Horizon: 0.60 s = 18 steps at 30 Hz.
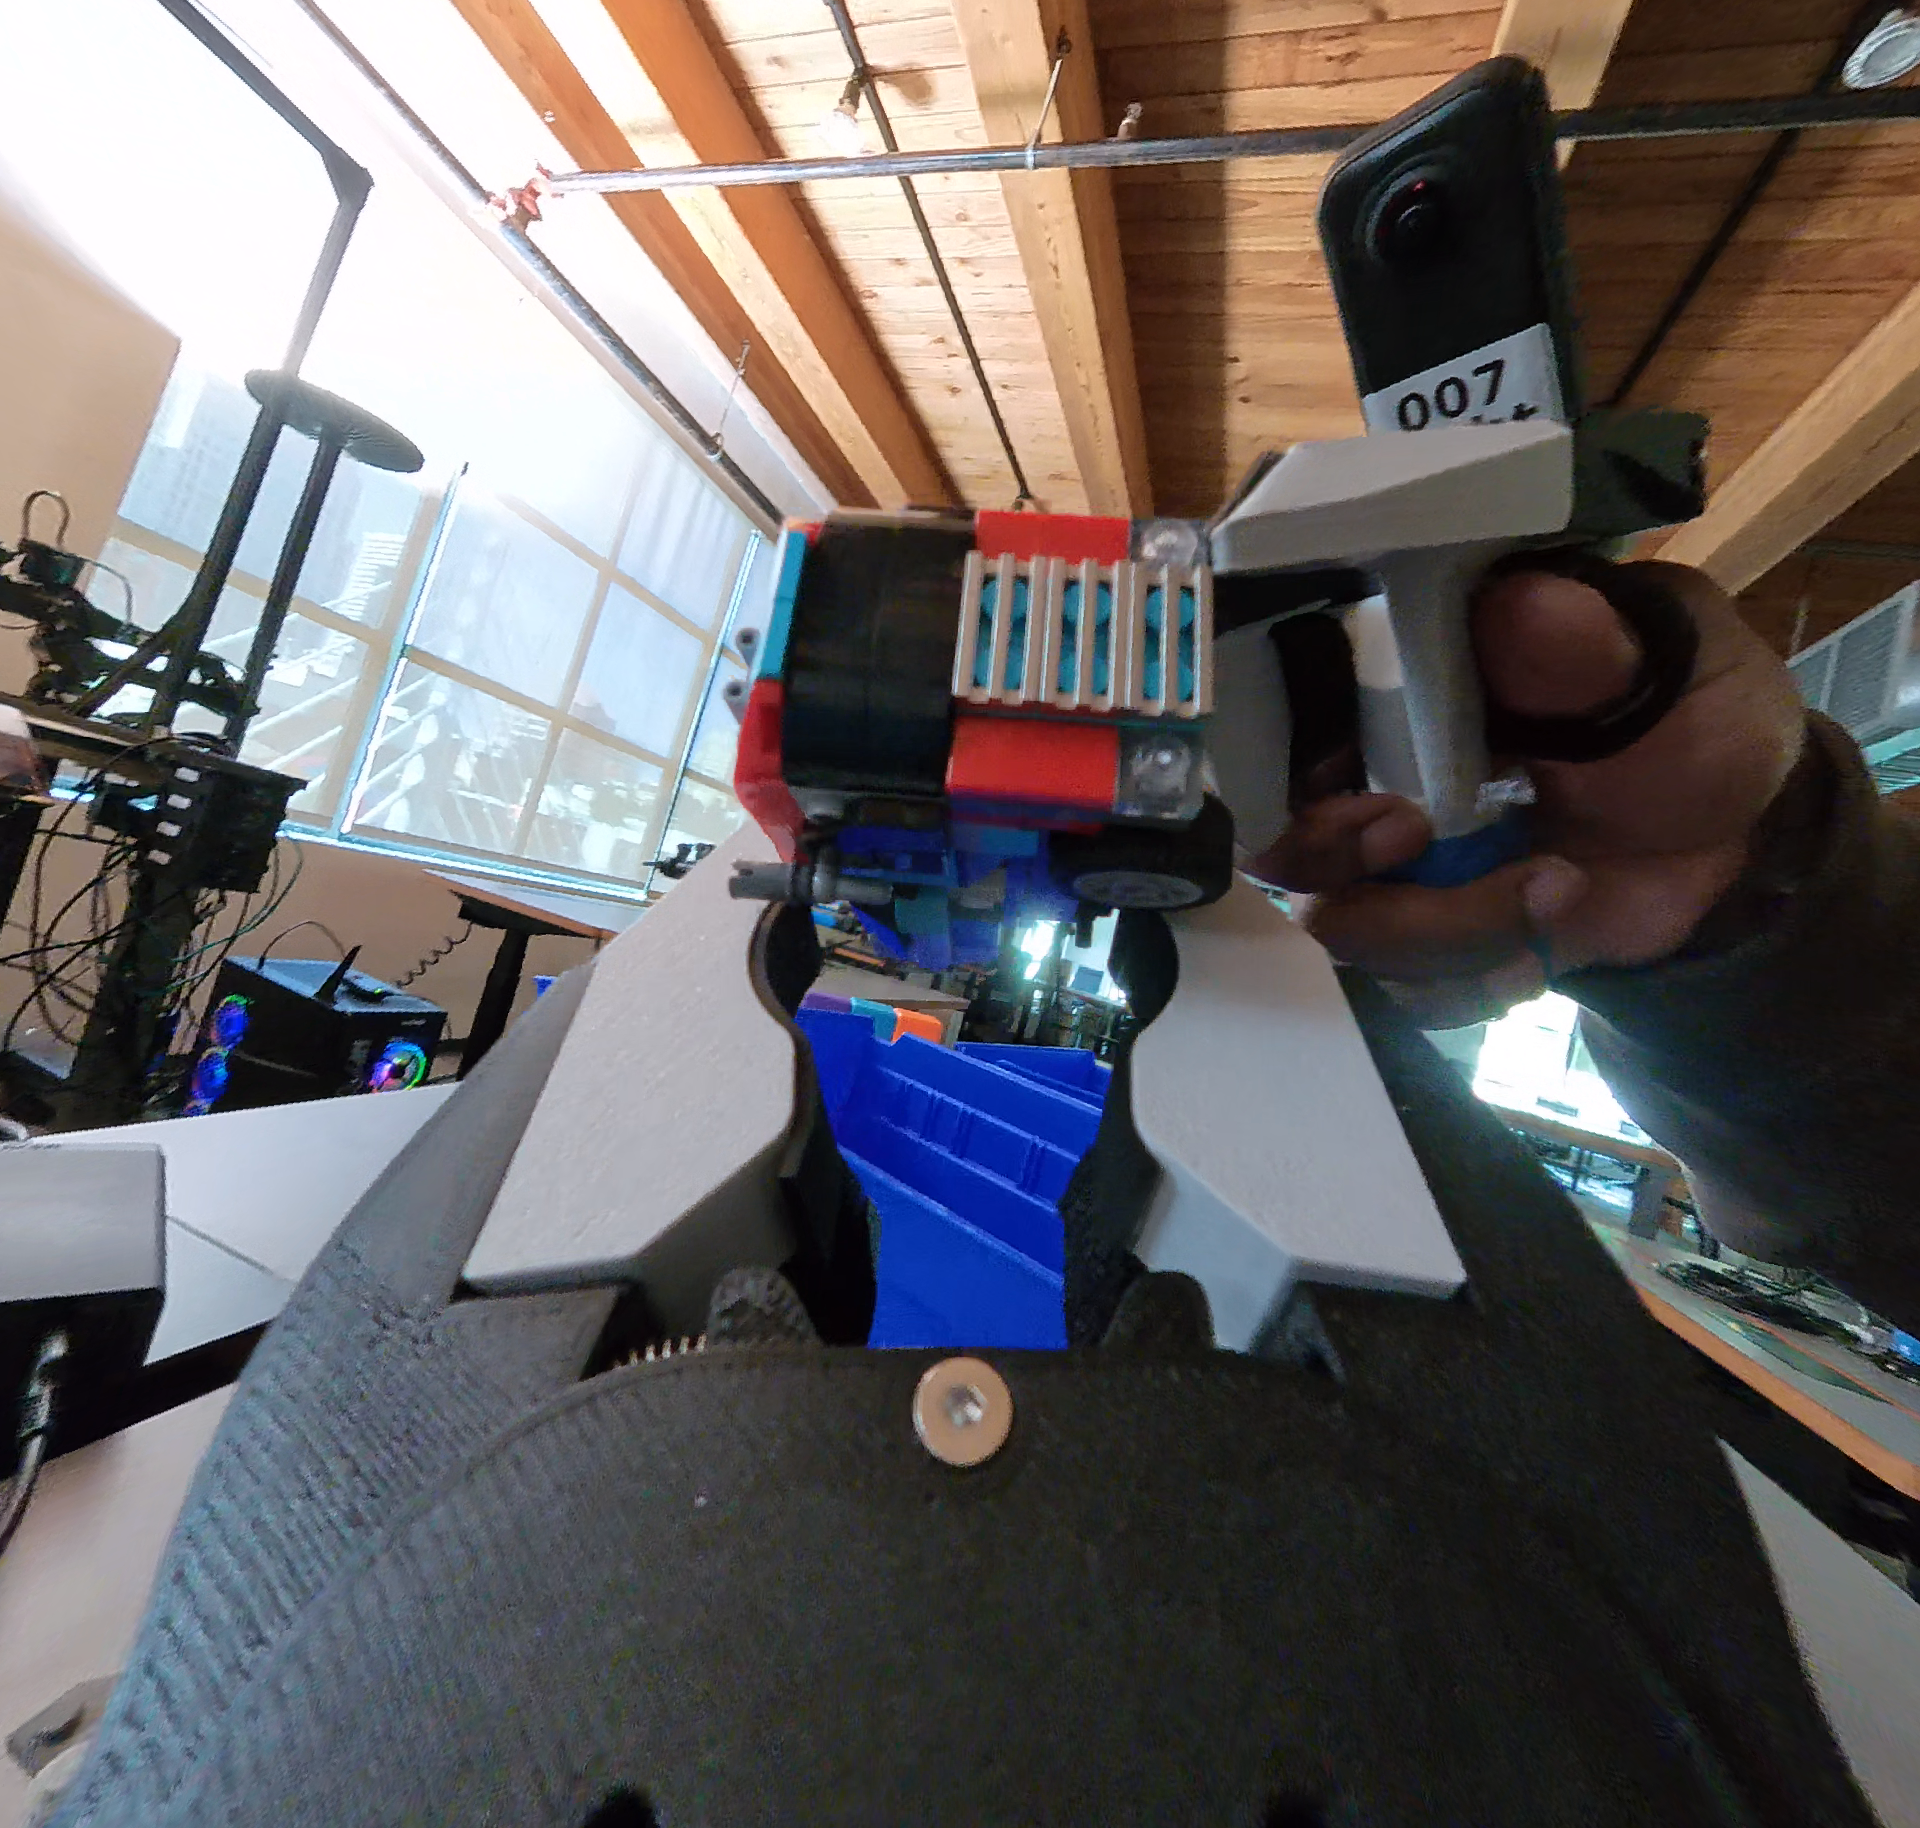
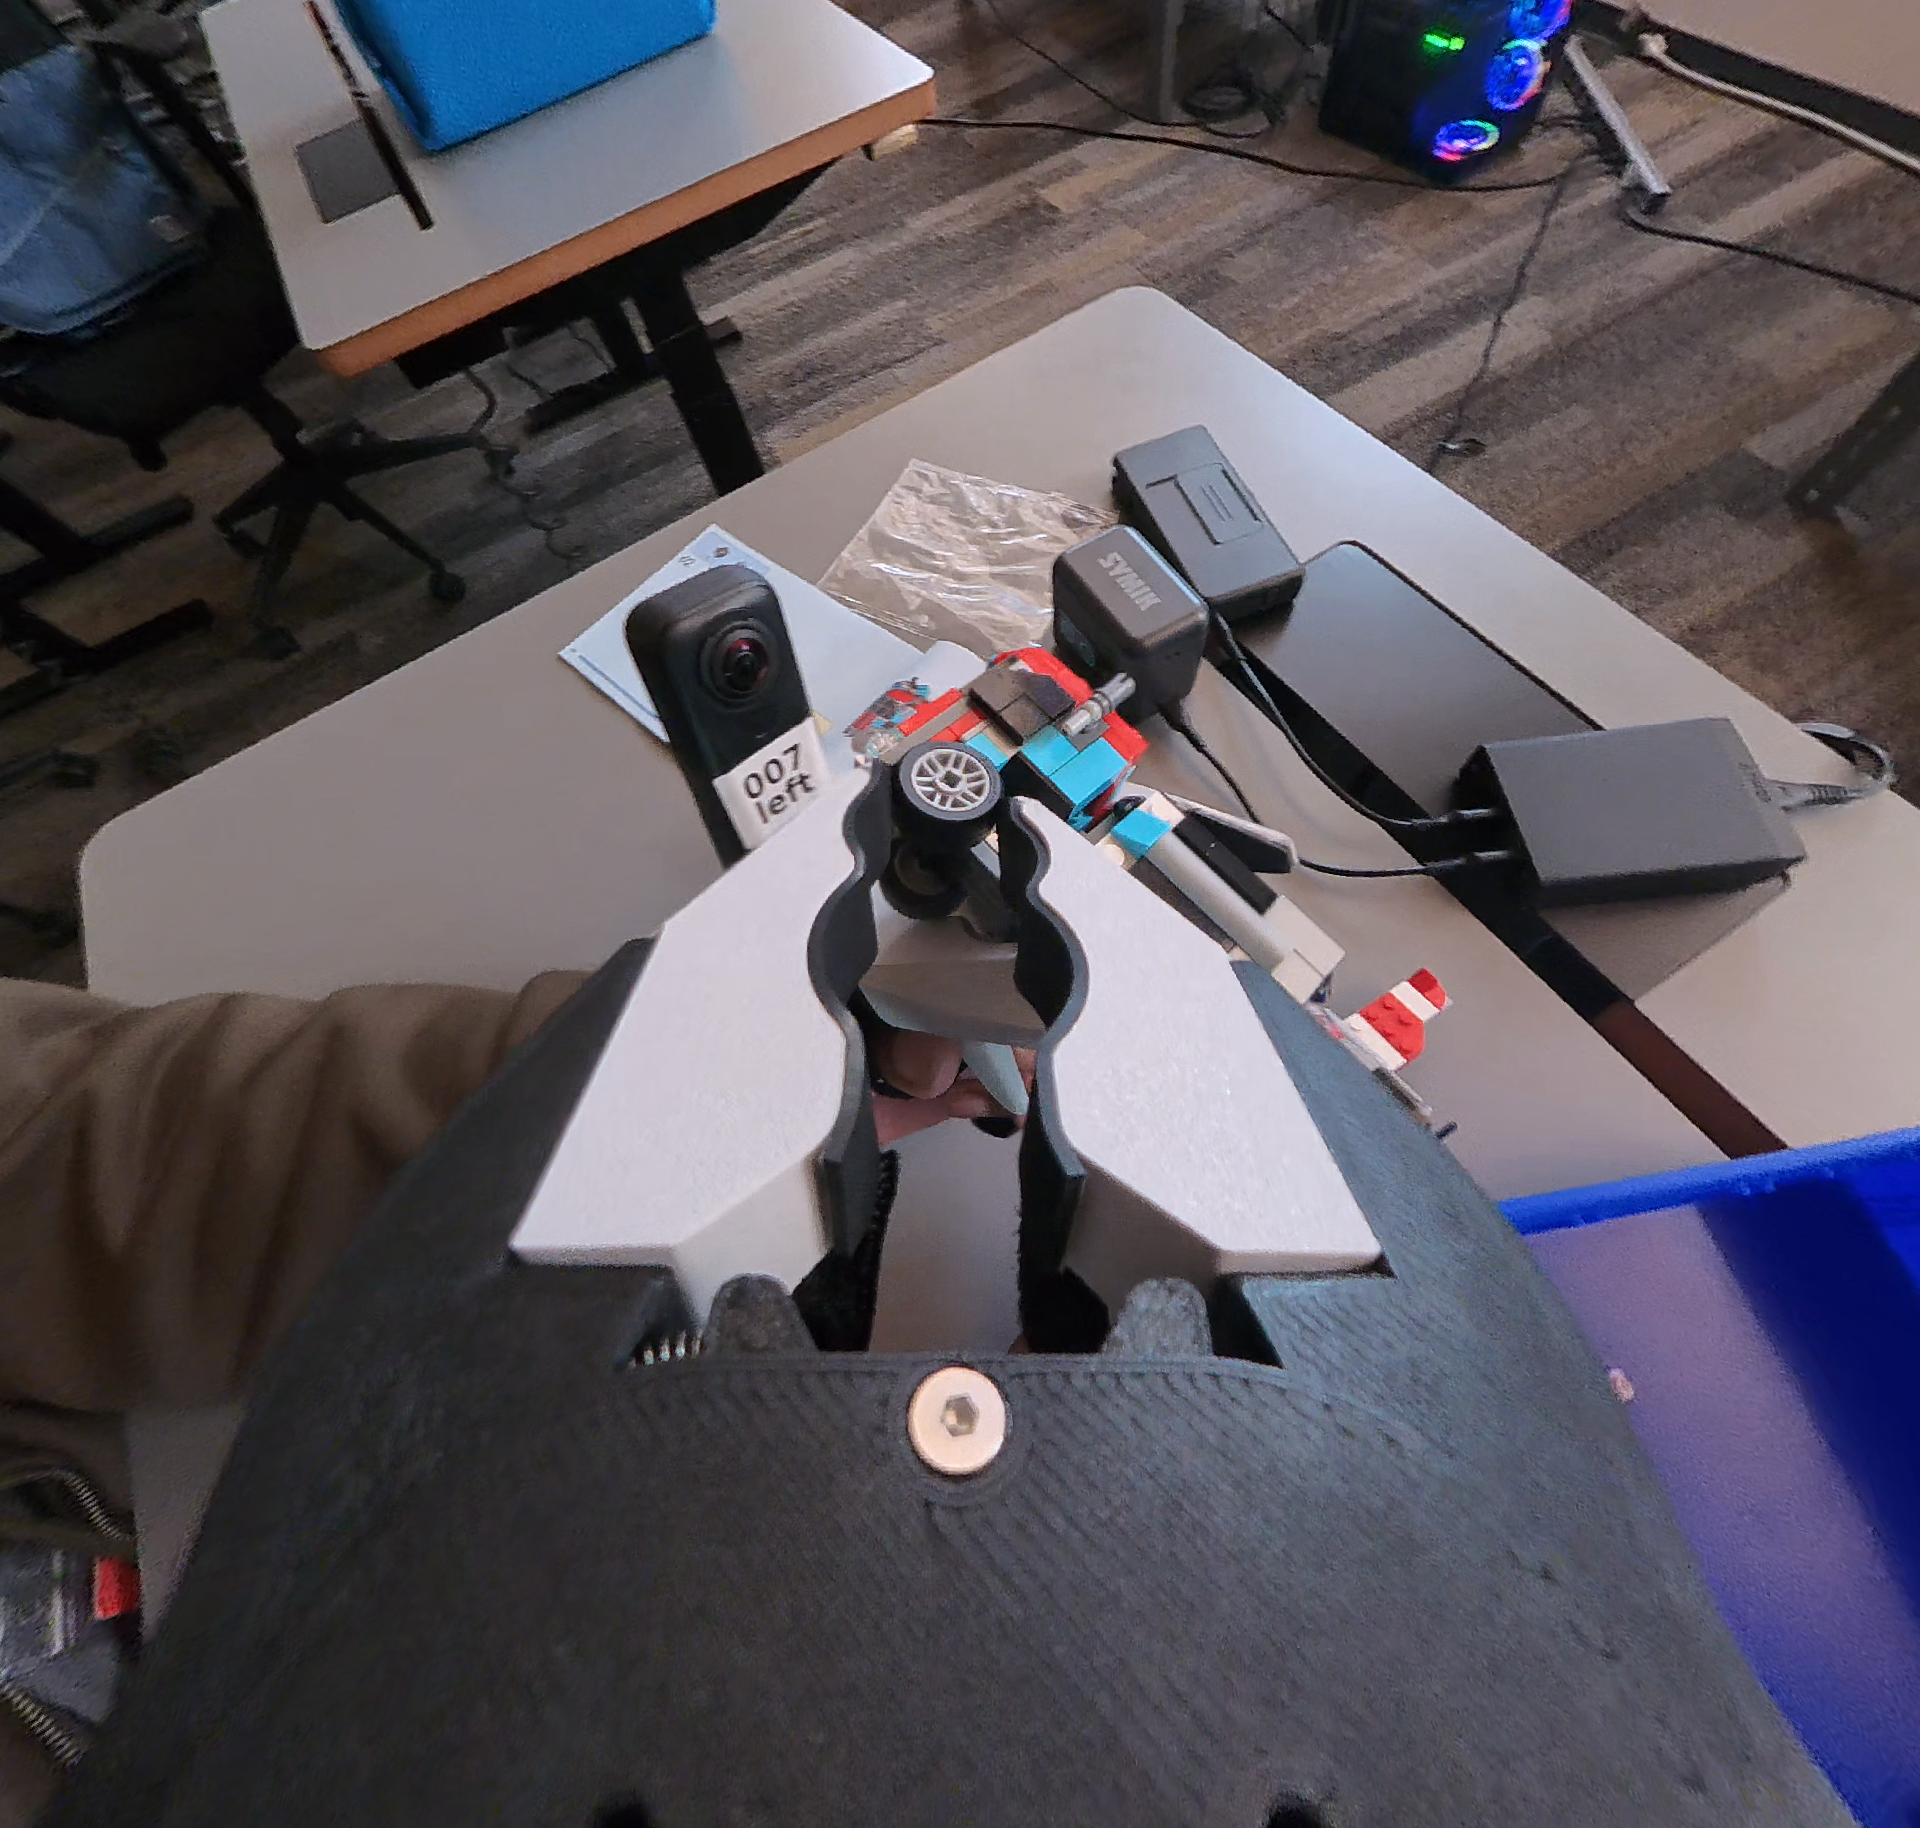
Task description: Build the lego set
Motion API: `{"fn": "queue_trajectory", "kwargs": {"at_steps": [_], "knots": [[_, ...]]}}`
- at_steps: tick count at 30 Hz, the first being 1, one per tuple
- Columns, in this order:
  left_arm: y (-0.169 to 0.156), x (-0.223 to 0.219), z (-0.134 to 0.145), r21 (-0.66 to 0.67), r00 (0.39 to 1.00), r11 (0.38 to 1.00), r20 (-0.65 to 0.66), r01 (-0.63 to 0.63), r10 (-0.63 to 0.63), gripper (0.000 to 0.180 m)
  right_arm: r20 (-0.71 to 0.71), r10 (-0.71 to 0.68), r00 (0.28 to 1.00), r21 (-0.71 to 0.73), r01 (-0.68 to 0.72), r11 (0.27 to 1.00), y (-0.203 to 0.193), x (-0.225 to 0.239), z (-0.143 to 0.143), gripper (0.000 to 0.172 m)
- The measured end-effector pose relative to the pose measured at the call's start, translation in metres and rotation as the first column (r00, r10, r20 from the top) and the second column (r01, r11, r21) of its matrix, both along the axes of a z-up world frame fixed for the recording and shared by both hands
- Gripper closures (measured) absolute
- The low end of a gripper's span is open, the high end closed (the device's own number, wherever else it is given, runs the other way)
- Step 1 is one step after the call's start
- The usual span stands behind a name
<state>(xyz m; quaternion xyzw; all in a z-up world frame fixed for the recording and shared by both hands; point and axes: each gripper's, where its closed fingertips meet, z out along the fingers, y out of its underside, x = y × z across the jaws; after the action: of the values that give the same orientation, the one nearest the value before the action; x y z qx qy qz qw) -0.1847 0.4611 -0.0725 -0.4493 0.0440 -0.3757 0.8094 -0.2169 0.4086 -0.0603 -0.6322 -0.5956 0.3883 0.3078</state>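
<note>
Left gripper (image 1: 961,931): my two grey fingers stand wide apart, closed about the blue underside of a brick-built toy truck (image 1: 977,677) of red, cyan, blue and black plastic. The toy truck is held aloft at 12 o'clock from my fingertips. Its silver-barred grille faces my camera, and a bare grey axle pin (image 1: 769,885) juts out at 9 o'clock. Where the pads meet the underside is partly hidden. Below the gap, at 6 o'clock, lie deep blue plastic bins (image 1: 966,1134).

Right gripper (image 2: 945,812): my fingers stand close together, pinching a small wheel (image 2: 943,776) with a black tyre and a grey spoked hub. The wheel sits at the truck's near corner. A second wheel (image 2: 914,885) lies just below it, at 6 o'clock. At 2 o'clock, on the grey table (image 2: 416,843), are black power bricks (image 2: 1631,802). A clear plastic bag (image 2: 956,542) lies at 12 o'clock.

For a sound hold, I judge that the right pads should bear squarely on the tyre's tread. The left pair should carry the body's weight and grip bricks rather than the pin.
</note>
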Motion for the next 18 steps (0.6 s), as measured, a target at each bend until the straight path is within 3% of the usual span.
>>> {"fn": "queue_trajectory", "kwargs": {"at_steps": [7, 18], "knots": [[0.007, -0.005, -0.006, -0.054, 1.000, 0.998, 0.012, -0.017, 0.017, 0.126, -0.032, -0.012, 0.999, 0.105, 0.016, 0.994, 0.007, -0.003, -0.003, 0.149], [0.017, -0.009, -0.015, -0.123, 0.993, 0.986, -0.018, -0.115, 0.114, 0.126, -0.108, -0.136, 0.985, -0.091, 0.126, 0.988, 0.017, -0.002, -0.009, 0.149]]}}
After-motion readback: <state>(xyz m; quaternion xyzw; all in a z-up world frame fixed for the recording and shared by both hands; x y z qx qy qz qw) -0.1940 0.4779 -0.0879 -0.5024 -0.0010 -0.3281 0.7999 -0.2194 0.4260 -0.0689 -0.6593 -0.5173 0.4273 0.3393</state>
